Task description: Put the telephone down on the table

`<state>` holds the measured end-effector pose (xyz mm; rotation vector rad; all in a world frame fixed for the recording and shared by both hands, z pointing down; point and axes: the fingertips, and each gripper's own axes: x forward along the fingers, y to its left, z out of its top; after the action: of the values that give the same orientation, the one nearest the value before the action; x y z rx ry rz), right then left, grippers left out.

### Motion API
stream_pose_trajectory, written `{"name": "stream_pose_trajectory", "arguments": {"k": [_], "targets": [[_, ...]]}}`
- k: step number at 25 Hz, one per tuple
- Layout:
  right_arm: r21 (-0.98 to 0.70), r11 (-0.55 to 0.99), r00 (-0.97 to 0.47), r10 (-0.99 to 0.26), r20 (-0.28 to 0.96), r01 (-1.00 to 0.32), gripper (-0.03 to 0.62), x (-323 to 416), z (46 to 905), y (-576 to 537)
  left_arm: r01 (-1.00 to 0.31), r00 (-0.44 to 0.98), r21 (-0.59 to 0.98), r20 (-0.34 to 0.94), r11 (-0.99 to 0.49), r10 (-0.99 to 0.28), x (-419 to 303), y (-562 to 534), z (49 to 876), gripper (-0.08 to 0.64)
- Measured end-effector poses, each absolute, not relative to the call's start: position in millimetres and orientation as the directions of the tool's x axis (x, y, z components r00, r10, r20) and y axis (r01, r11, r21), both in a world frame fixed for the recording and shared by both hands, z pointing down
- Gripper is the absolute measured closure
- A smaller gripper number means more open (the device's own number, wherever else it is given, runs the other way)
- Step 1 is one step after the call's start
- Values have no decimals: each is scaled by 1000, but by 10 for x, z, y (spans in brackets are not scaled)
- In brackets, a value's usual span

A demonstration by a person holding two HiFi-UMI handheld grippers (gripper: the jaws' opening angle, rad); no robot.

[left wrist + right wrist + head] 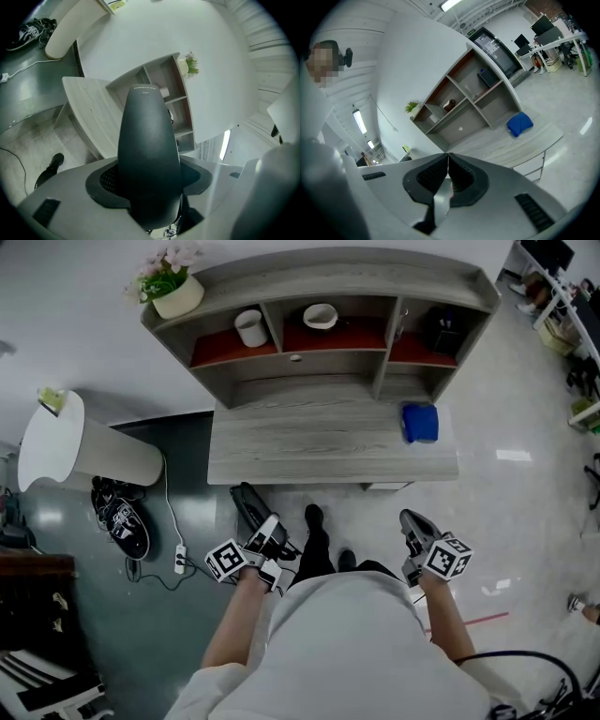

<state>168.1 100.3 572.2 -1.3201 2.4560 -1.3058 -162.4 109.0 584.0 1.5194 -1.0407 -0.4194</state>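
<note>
Your left tongs (266,534) are clamping the telephone (149,154) low on its body, in front of the desk (328,442). It's looking rigid and slick, so be squeezing mid-body. Your right tongs (447,158) are sitting closed, empty.

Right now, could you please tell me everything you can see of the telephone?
The telephone is a dark, matte, smooth handset, plastic by its look. It is rounded and narrows toward its far end, where tiny print is unreadable. The left gripper is shut on its lower part, fingers pressing both sides. It points toward the table but is held short of it.
</note>
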Motion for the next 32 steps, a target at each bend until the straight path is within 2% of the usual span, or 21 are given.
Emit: {"name": "stream_pose_trajectory", "arguments": {"k": [8,13,22,32], "targets": [[-690,276,-638,-690,343,-669,574,1474,5747,554,-302,571,951,232,62,-788,-1639,584,5824,255],[-693,244,-630,-679,377,-678,574,1310,5842,361,-422,578,903,331,74,-746,-1823,289,5994,255],[-692,205,-600,-696,395,-693,574,936,5823,-123,-433,598,894,377,111,-707,-2137,-359,6145,255],[-671,149,-545,-719,430,-726,574,546,5882,-639,-507,655,859,434,66,-619,-2467,-979,6372,255]]}}
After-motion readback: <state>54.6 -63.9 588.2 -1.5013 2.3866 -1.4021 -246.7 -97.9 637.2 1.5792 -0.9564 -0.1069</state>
